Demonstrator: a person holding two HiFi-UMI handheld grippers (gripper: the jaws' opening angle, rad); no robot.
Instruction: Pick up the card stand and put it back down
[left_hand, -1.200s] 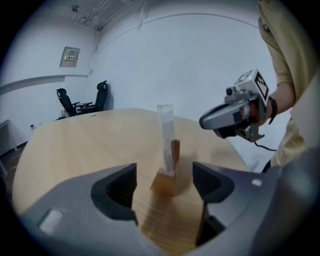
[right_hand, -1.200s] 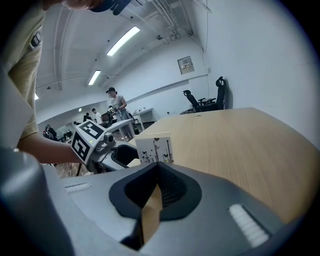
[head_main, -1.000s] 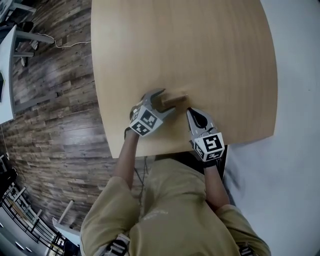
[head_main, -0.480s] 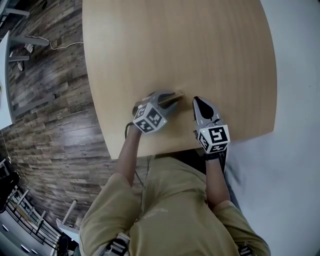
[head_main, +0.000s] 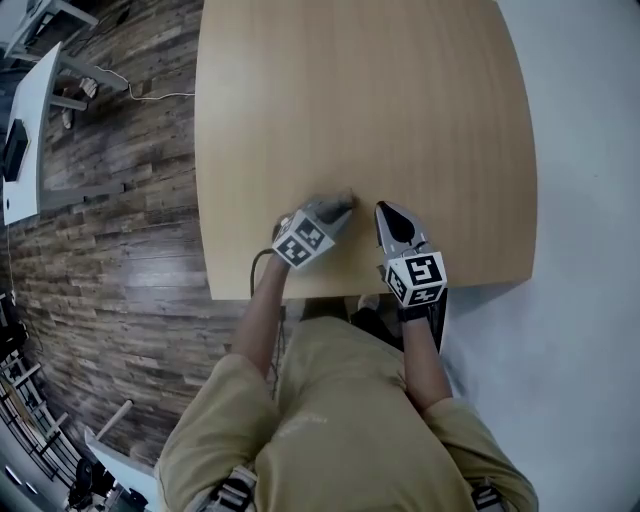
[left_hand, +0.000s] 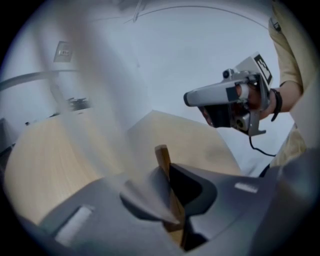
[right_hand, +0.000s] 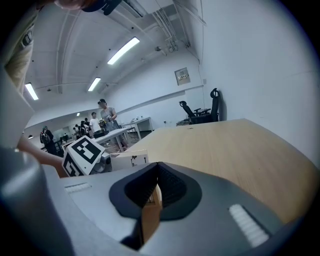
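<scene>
Worktop (head_main: 400, 100) is pale, smooth woodgrain, rounded at the corners. Left claw (left_hand: 165, 172) is closing its matte grey jaws on the card stand (left_hand: 161, 152), a thin brown wooden slab sticking up edge-on between them. Right claw (head_main: 383, 212), just beside it, has its ribbed black pads pinched together and is empty.

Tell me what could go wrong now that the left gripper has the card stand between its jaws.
1. The left gripper is closing its jaws on the card stand, a thin wooden piece that sticks out past the tips. It may twist or slip when lifted.
2. The right gripper, shut, hovers close beside and could knock the stand.
3. All this is near the front edge of the table, so a dropped stand might fall off it.
</scene>
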